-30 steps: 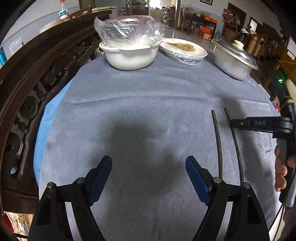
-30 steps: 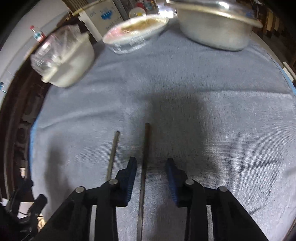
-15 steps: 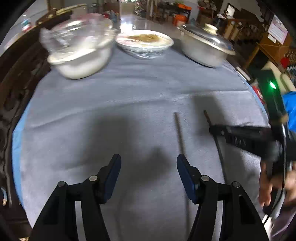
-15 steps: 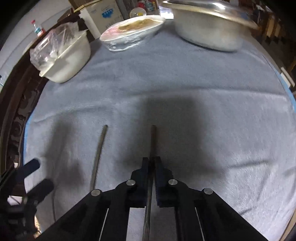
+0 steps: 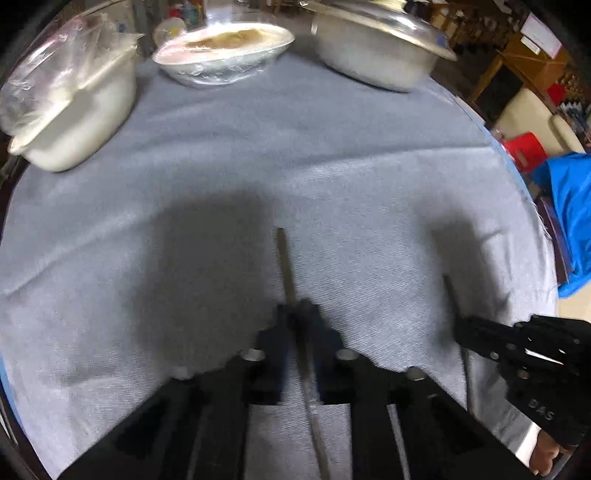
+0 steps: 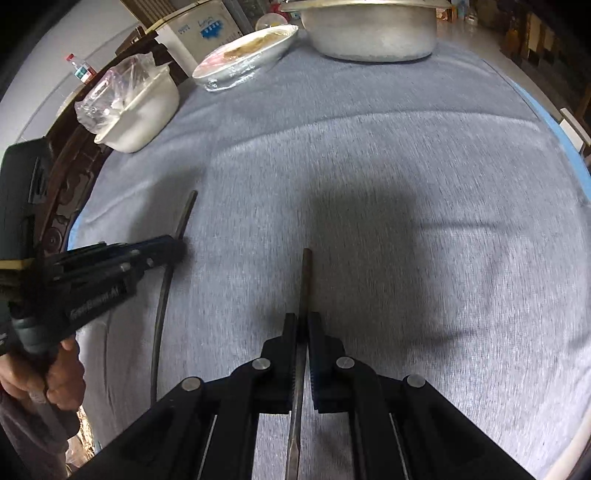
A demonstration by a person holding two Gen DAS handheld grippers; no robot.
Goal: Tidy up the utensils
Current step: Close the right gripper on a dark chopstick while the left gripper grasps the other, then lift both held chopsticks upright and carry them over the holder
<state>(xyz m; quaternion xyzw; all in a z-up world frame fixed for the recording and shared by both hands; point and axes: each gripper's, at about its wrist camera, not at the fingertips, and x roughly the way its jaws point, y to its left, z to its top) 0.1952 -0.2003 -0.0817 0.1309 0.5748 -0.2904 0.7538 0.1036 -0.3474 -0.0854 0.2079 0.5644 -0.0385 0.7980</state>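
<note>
Two dark chopsticks lie apart on the grey cloth. My left gripper (image 5: 295, 312) is shut on the left chopstick (image 5: 286, 266), whose tip sticks out ahead of the pads. My right gripper (image 6: 302, 319) is shut on the right chopstick (image 6: 306, 275) in the same way. In the left wrist view the right gripper (image 5: 460, 328) shows at the right edge, pinching the right chopstick (image 5: 448, 290). In the right wrist view the left gripper (image 6: 179, 245) reaches in from the left across the left chopstick (image 6: 160, 314). Whether either chopstick is off the cloth I cannot tell.
At the far side of the cloth (image 6: 406, 166) stand a white bowl (image 6: 147, 110) with a plastic bag in it, a film-covered plate (image 6: 243, 59) and a lidded metal pot (image 6: 373, 29). Carved dark wood (image 6: 55, 229) borders the left edge. A hand (image 6: 62, 376) holds the left gripper.
My left gripper moved right over the left chopstick and closed on it. My right gripper closed on the right chopstick, and the two chopsticks now sit further apart.
</note>
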